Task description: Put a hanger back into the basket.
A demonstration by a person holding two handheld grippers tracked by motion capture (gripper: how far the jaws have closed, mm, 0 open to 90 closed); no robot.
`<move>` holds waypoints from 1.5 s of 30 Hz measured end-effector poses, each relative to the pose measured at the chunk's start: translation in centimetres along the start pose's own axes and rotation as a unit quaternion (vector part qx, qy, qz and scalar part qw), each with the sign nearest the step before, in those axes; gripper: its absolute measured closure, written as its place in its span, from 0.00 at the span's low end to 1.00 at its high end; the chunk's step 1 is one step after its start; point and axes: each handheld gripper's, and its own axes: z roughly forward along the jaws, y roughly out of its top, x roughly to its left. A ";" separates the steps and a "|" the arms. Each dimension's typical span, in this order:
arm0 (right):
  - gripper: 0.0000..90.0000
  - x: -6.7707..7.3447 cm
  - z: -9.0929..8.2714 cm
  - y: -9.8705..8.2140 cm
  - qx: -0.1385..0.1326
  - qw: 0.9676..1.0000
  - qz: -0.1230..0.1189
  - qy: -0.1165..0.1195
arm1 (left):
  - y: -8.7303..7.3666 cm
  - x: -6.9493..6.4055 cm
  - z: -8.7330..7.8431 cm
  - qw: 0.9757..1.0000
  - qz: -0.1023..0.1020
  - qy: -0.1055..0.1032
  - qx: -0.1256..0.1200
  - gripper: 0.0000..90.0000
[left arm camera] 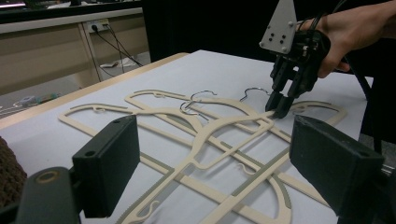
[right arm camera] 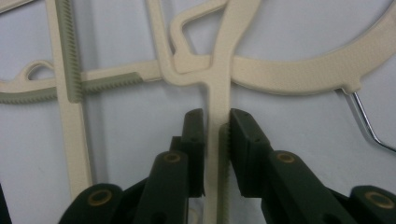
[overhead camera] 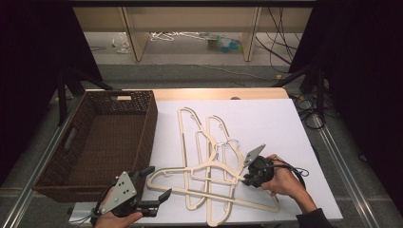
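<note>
Now, right tongs (right arm camera: 215,123): clamped on a hanger (right arm camera: 217,93) bar.
Left tongs (left arm camera: 212,158): wide, empty.
Basket (overhead camera: 142,133): holds no hangers.
Left: all hangers.

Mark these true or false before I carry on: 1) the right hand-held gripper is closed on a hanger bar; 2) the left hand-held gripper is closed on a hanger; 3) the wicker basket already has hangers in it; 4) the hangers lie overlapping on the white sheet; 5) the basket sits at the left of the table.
1) True: the right hand-held gripper is clamped on a bar of a cream hanger.
2) False: the left hand-held gripper is open, its jaws wide apart, holding nothing.
3) False: the basket is empty.
4) True: the hangers cross one another on the white sheet.
5) True.
</note>
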 end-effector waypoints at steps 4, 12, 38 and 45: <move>0.88 -0.1 0.0 0.3 0.009 1.000 0.000 0.001 | 0.0 -0.3 0.8 1.000 0.008 -0.008 0.012 0.18; 0.88 0.4 -0.4 0.6 0.027 0.999 -0.022 -0.014 | 0.1 -0.4 4.6 0.997 -0.001 -0.028 0.073 0.20; 0.88 3.2 -5.2 1.3 0.013 0.991 -0.101 -0.082 | 0.1 0.4 18.0 0.964 0.003 -0.091 0.248 0.41; 0.88 3.4 -5.5 1.4 0.011 0.991 -0.110 -0.082 | 0.7 0.4 18.9 0.963 0.019 -0.109 0.247 0.57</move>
